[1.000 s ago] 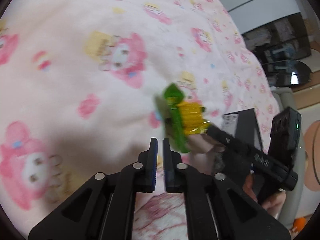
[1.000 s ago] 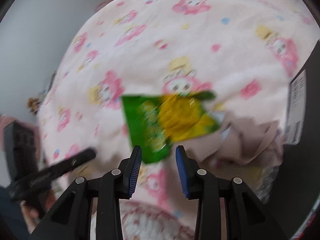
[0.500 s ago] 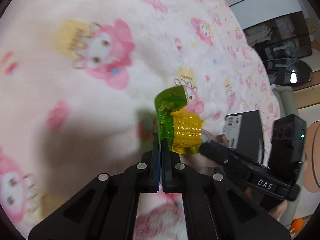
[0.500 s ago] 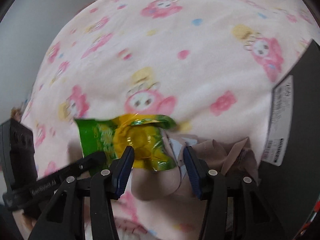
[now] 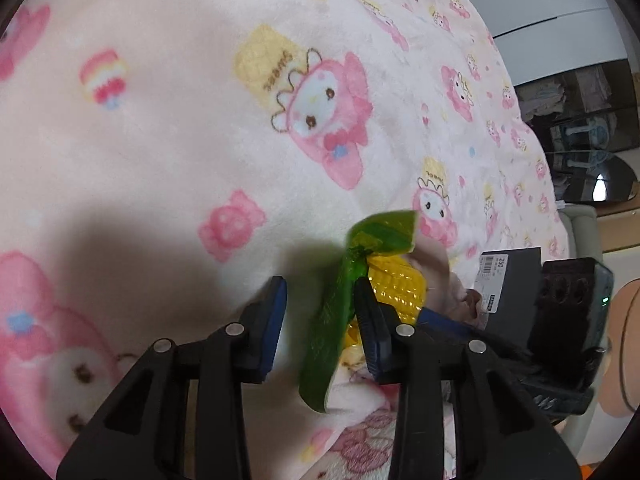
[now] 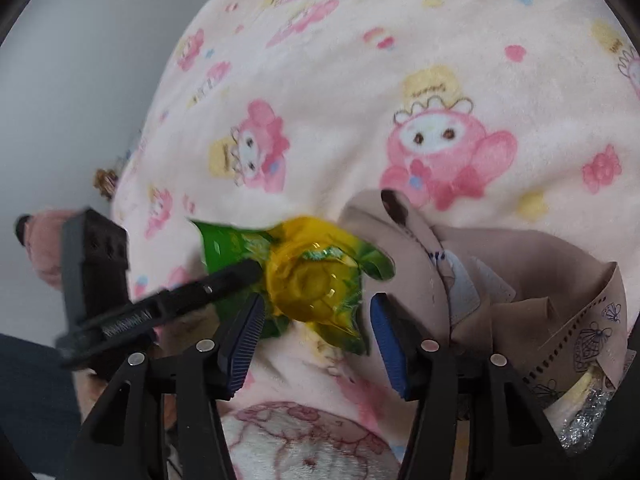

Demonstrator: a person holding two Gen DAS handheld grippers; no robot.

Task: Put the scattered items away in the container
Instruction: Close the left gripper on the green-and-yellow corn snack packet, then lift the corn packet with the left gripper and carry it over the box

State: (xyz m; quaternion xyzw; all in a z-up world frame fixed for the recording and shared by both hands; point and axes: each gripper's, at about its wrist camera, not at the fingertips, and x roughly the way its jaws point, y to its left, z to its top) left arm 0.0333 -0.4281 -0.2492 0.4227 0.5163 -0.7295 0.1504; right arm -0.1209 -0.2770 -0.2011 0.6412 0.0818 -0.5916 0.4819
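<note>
Both grippers are being angled steeply down toward the pink cartoon-print blanket [image 5: 168, 128]. The left gripper [image 5: 320, 304] is standing parted, its jaws just having been opening, with the green end of the corn-print snack packet [image 5: 384, 276] loose between them. The right gripper [image 6: 316, 320] is being held wide, also just opened further, straddling the packet's yellow end without pressing it. The packet's long axis is running from gripper to gripper. The beige cloth [image 6: 500, 272] is partly covered, and the black box [image 5: 516, 284] is being cut off by the right gripper's body.
</note>
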